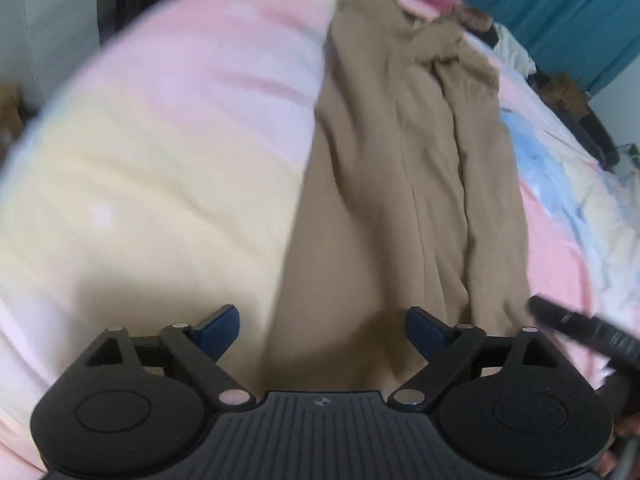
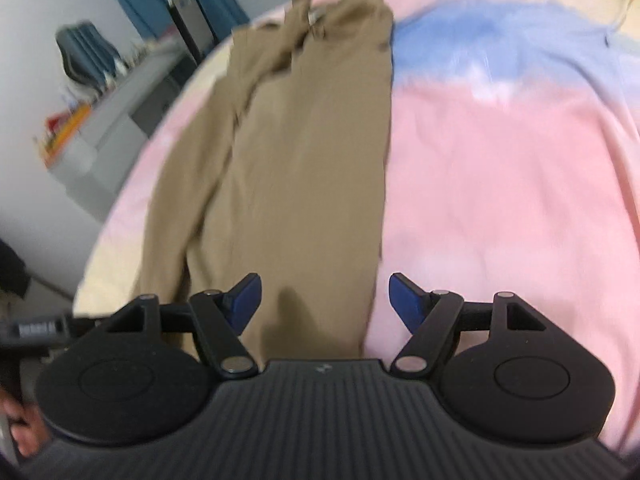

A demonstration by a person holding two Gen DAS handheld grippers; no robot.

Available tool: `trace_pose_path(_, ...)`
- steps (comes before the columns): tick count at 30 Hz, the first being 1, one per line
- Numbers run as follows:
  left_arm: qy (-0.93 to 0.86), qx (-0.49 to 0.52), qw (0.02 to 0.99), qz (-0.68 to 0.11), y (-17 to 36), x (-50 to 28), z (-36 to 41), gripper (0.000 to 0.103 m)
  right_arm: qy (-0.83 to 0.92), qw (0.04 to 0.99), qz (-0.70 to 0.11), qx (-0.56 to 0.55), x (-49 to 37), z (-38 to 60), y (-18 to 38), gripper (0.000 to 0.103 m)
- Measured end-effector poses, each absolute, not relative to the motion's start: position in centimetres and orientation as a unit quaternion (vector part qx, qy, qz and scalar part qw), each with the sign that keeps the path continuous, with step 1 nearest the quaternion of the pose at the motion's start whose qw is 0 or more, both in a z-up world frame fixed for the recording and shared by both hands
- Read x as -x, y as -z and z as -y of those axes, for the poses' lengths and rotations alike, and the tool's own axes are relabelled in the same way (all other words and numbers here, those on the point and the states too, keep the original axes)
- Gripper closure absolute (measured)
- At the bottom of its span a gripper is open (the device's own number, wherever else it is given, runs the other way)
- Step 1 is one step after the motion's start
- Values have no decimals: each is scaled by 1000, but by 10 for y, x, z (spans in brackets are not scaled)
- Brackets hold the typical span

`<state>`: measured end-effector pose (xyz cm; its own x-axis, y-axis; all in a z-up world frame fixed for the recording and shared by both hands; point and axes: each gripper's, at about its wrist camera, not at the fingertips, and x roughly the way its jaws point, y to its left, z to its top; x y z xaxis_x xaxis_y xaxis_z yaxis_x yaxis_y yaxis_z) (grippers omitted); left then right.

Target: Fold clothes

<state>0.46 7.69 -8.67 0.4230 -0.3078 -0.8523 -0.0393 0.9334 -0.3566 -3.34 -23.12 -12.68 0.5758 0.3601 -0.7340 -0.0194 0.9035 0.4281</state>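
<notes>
A pair of tan trousers [image 1: 404,184] lies lengthwise on the bed, legs folded one on the other, waistband at the far end. It also shows in the right wrist view [image 2: 304,152]. My left gripper [image 1: 322,330] is open and empty, hovering over the near leg end. My right gripper [image 2: 324,300] is open and empty, over the near end of the trousers close to their right edge. Both views are blurred by motion.
The bed cover [image 1: 160,128] is pink, cream and blue [image 2: 500,152]. A teal curtain [image 1: 560,8] hangs at the far right. A grey desk with a chair [image 2: 104,92] stands left of the bed. Clothes are piled [image 1: 512,48] at the far bed edge.
</notes>
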Motion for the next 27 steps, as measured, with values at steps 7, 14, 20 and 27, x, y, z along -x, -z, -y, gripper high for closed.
trace_pose_path(7,102,157,826,-532,85,12,-77,40,-140,808,-519,-243,58,220,141,30)
trace_pose_path(14,117,154,834,-517,91,35,-67,88,-166,840,-509,-89,80,176,124,75)
trace_pose_path(20,131,179,858,-463,74,50,-74,98,-160,872,-459,-51,93,184,96,91)
trace_pose_path(27,179,225,882,-372,19,85,-87,98,-163,905,-387,-66,105,217,31,91)
